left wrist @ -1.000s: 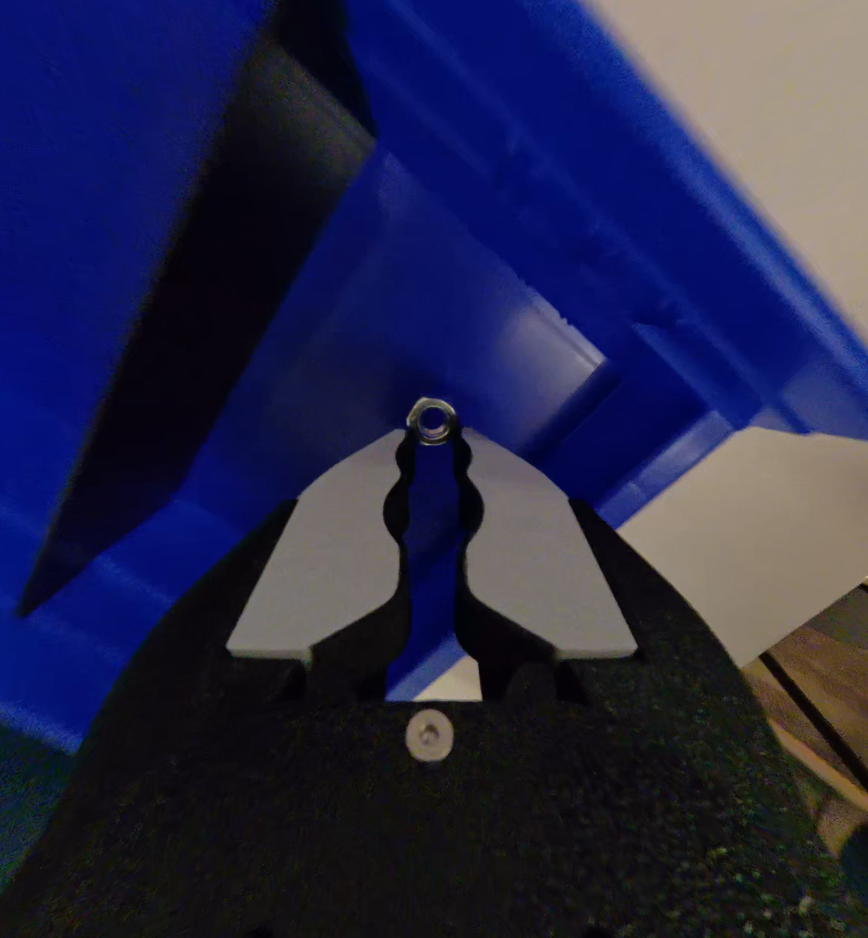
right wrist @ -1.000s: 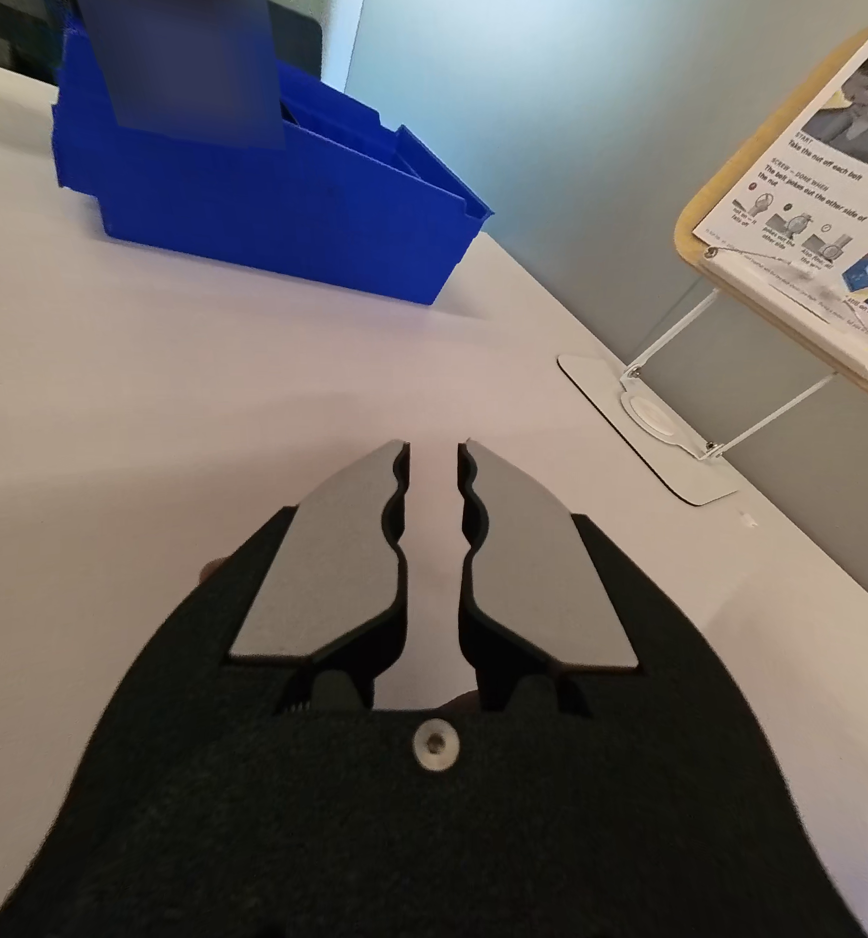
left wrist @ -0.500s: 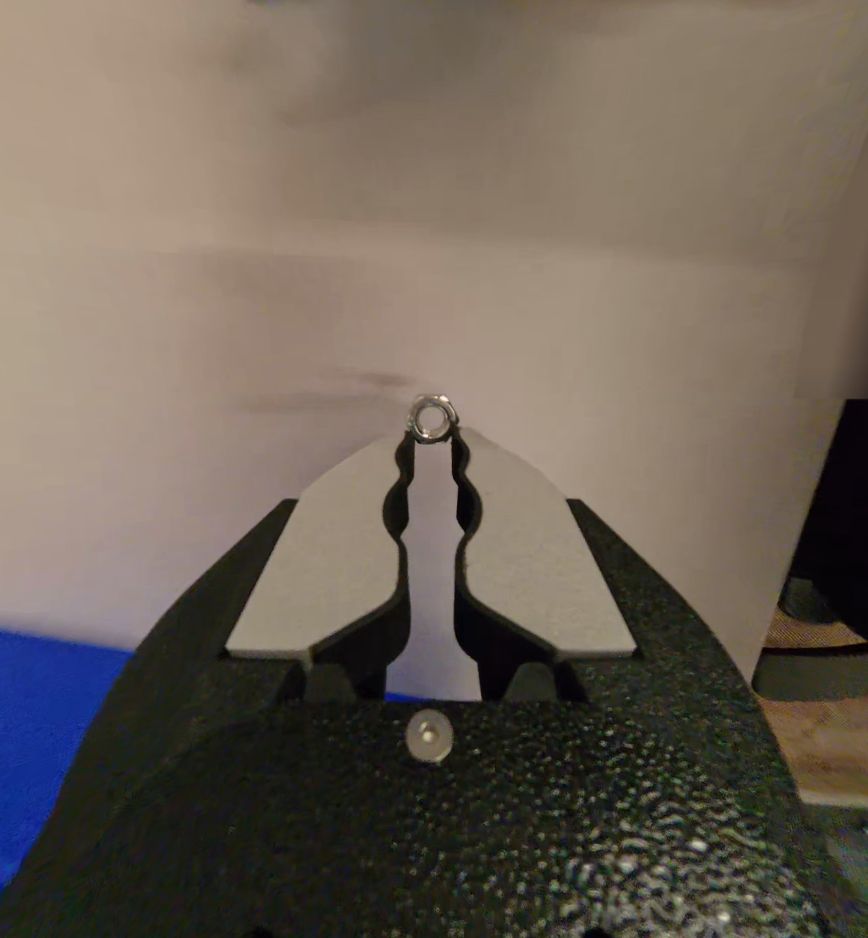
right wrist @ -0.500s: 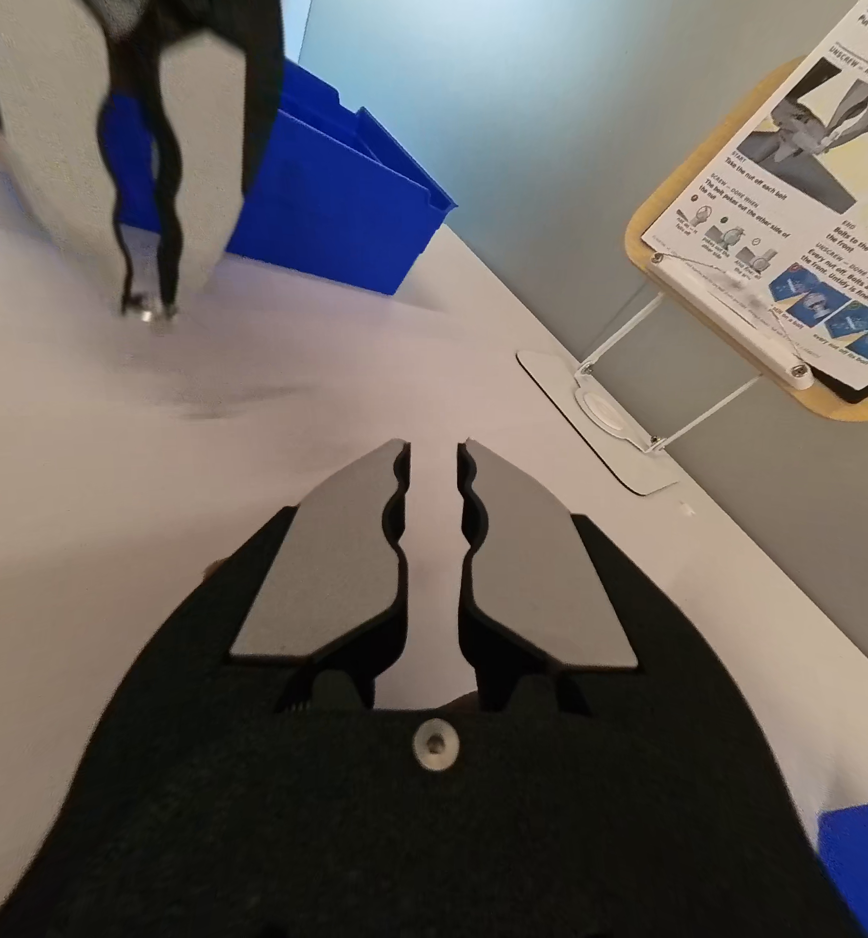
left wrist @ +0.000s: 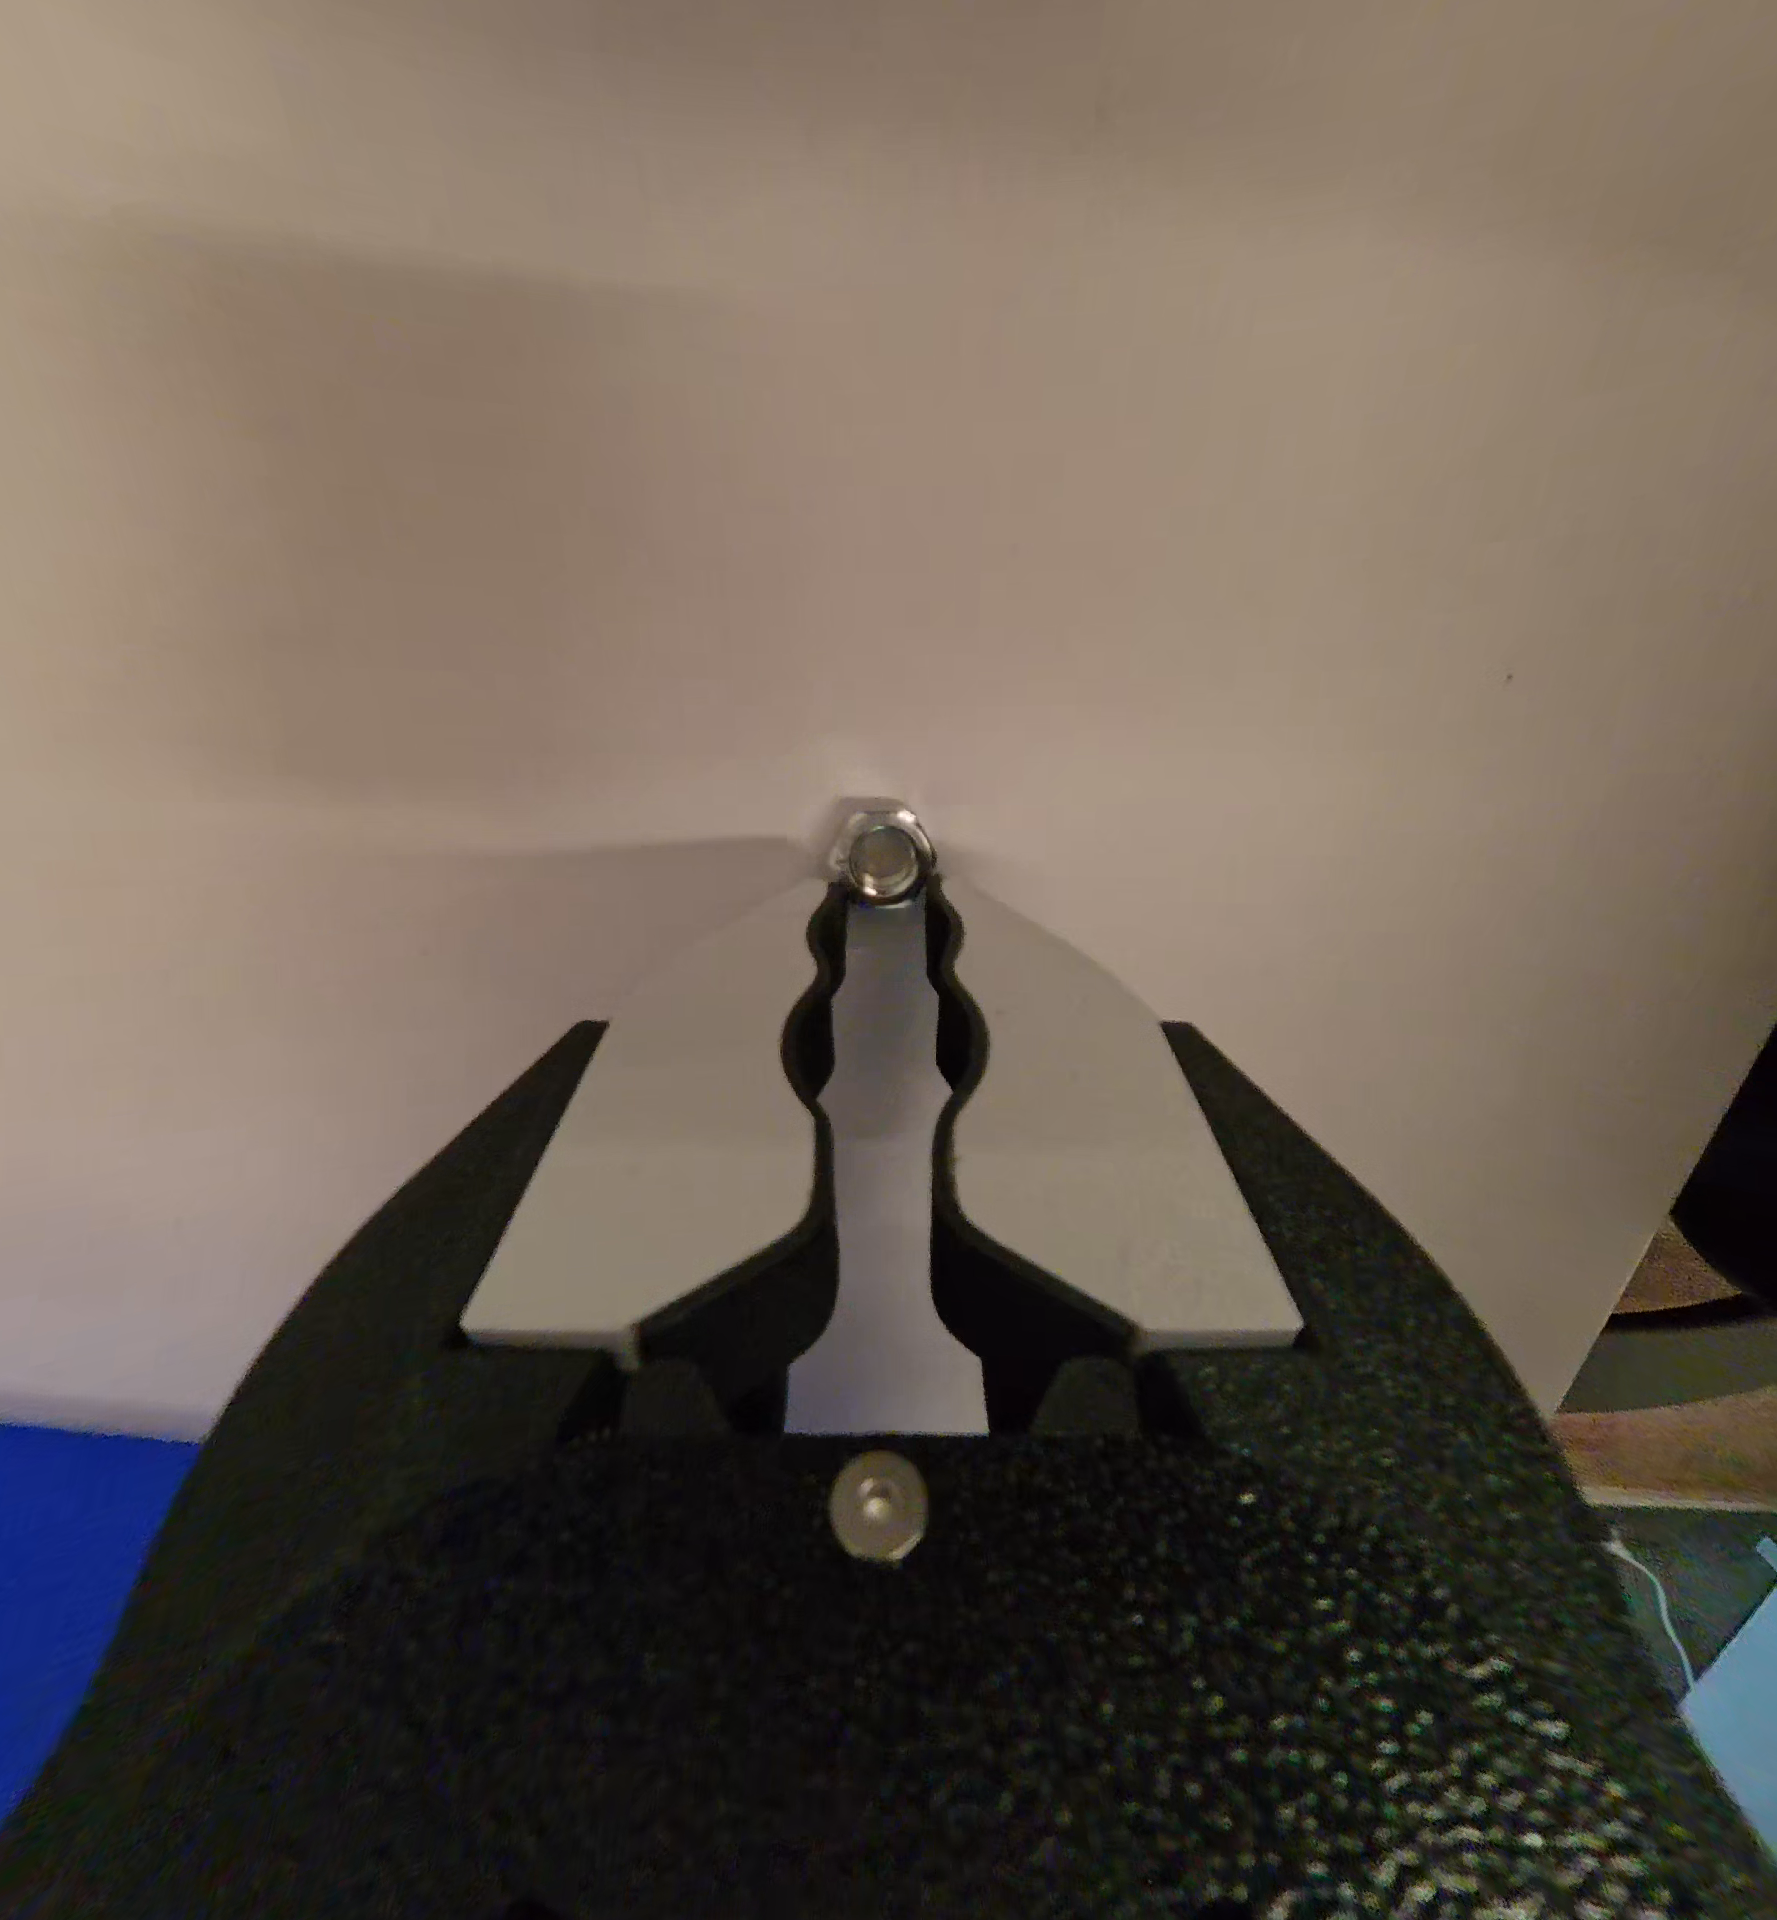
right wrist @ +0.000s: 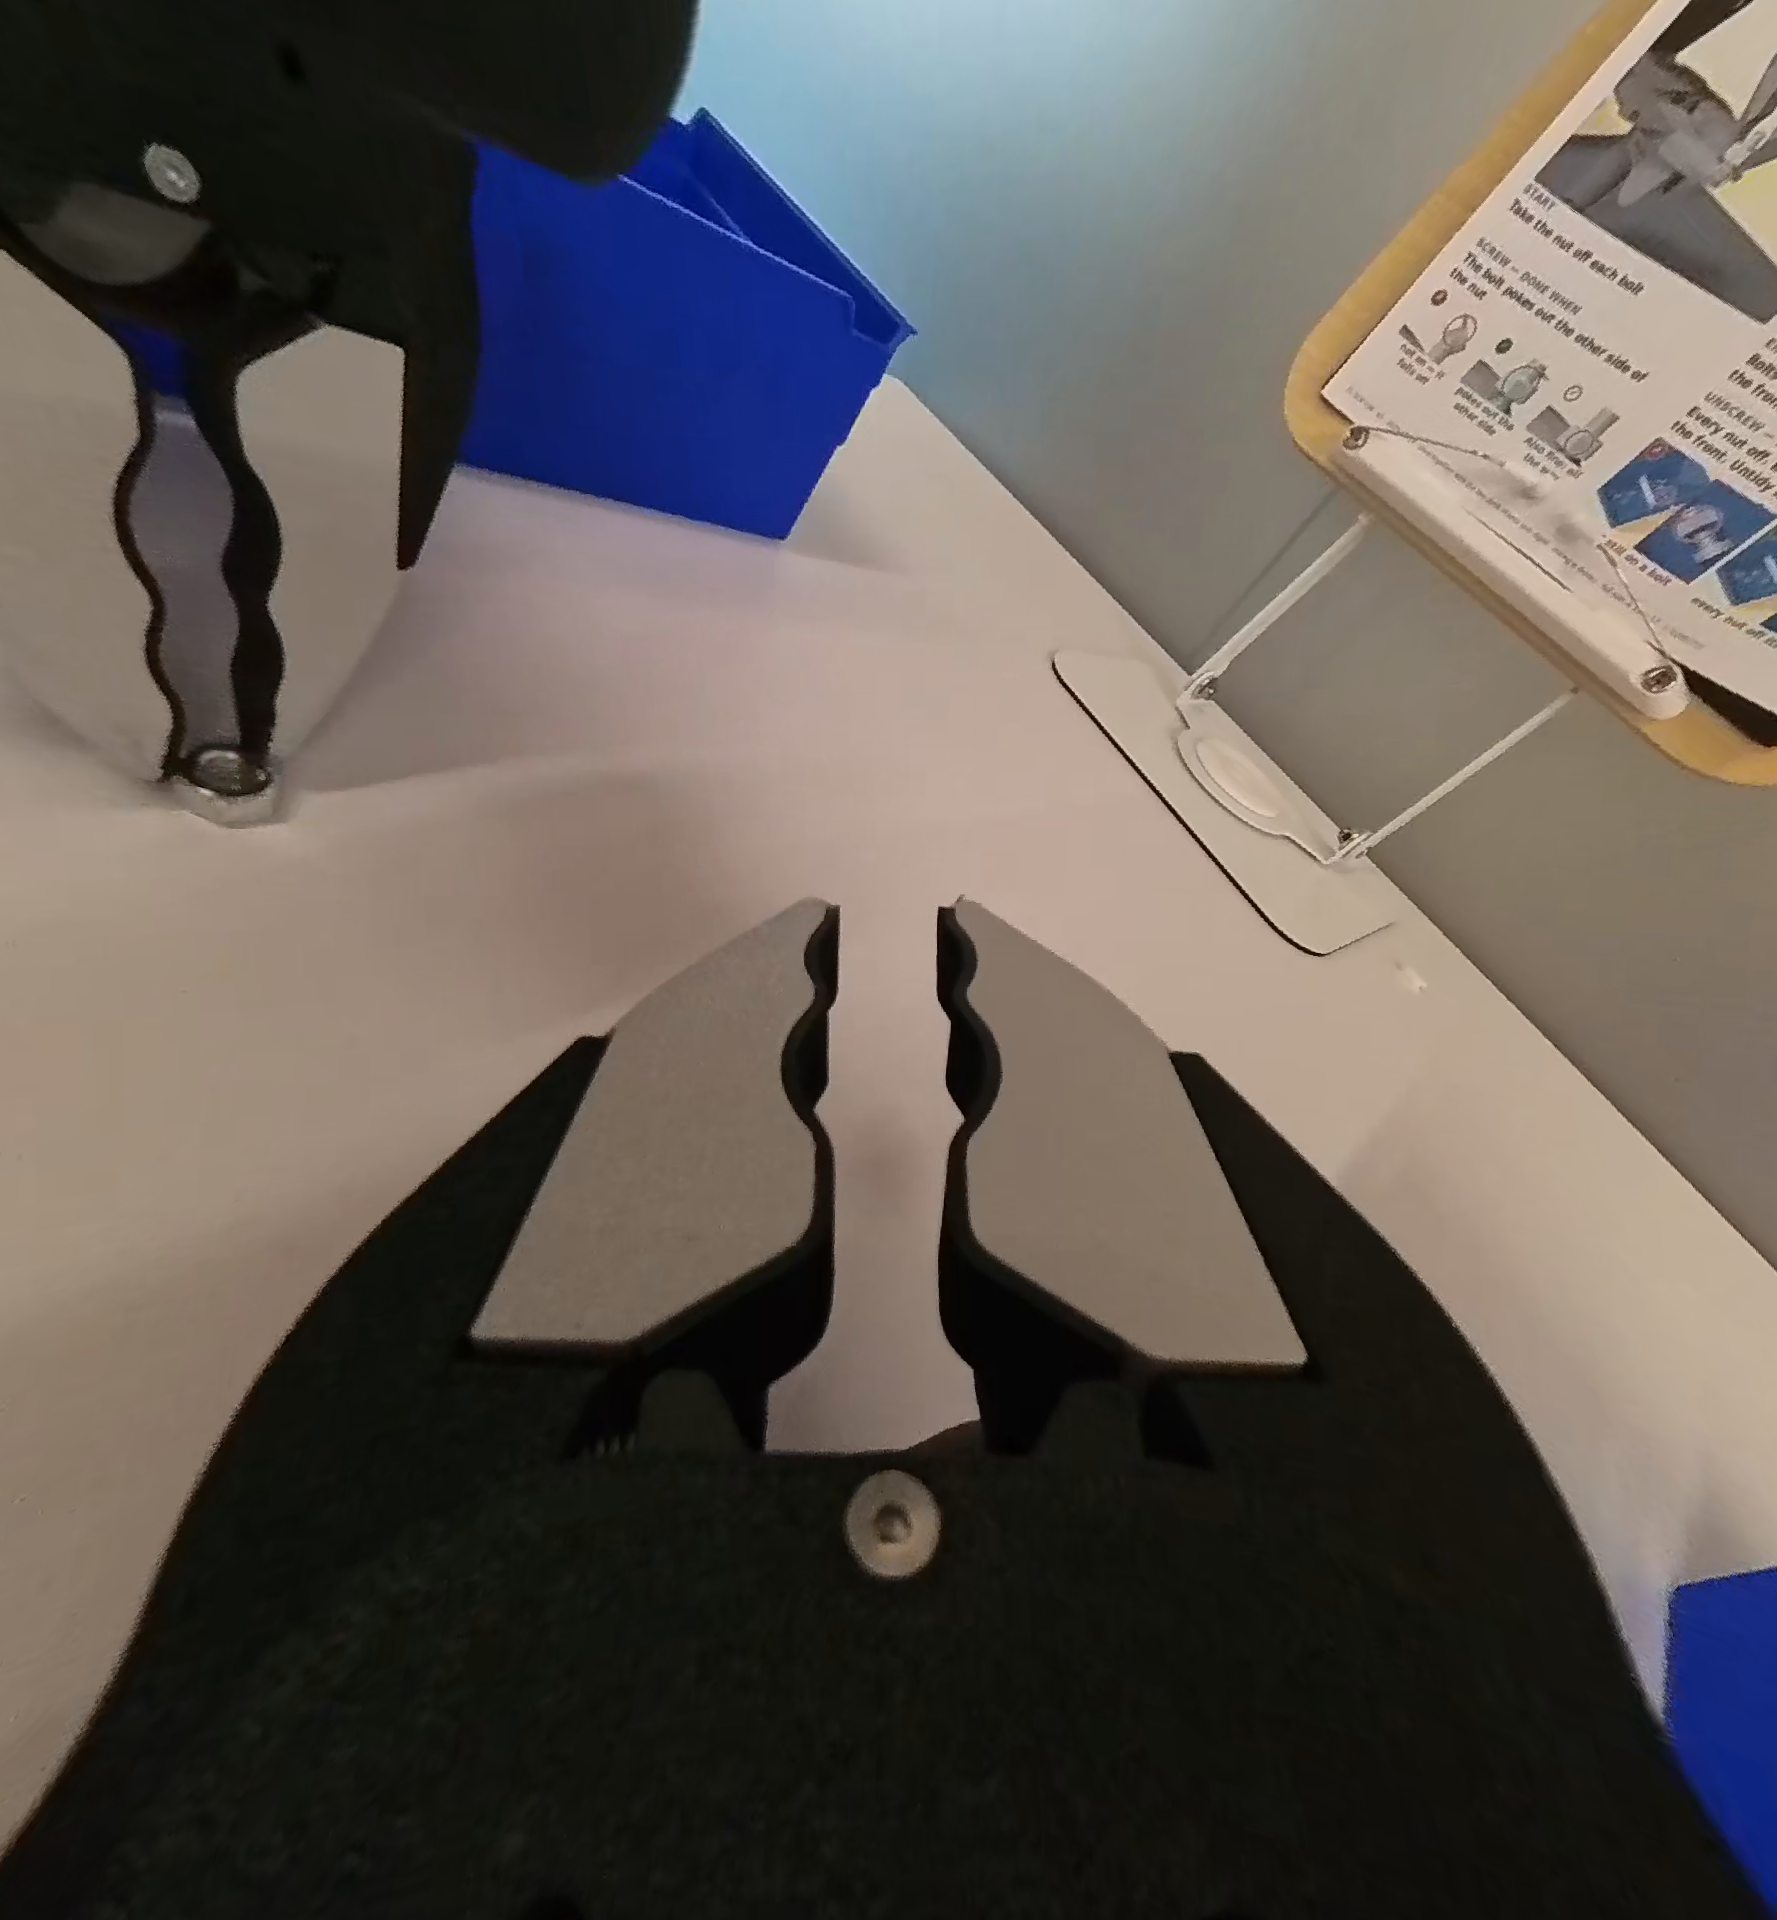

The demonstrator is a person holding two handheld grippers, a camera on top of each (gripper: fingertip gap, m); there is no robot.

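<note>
My left gripper [left wrist: 882,896] is shut on a small silver hex nut [left wrist: 882,857], pinched at the very fingertips. The nut rests against the white table [left wrist: 863,416]. The right wrist view shows the same gripper [right wrist: 219,753] at the upper left, pointing down, with the nut [right wrist: 229,781] touching the tabletop. My right gripper [right wrist: 886,920] is open with nothing between its fingers. It hovers over the bare white table [right wrist: 655,935], to the right of and nearer than the left gripper.
A blue plastic bin [right wrist: 655,395] stands behind the left gripper. A printed sheet on a wooden board [right wrist: 1590,416] sits on a white wire stand [right wrist: 1227,790] at the table's right edge. Another blue piece [right wrist: 1757,1704] is at the lower right. A blue edge [left wrist: 53,1558] shows at the lower left. The blue piece [right wrist: 1757,1704] is about 25 centimetres from my right fingertips and 40 centimetres from my left.
My left gripper carried the nut out of the blue bin and lowered it onto the table, keeping its hold throughout. The right gripper stayed open and barely moved.
</note>
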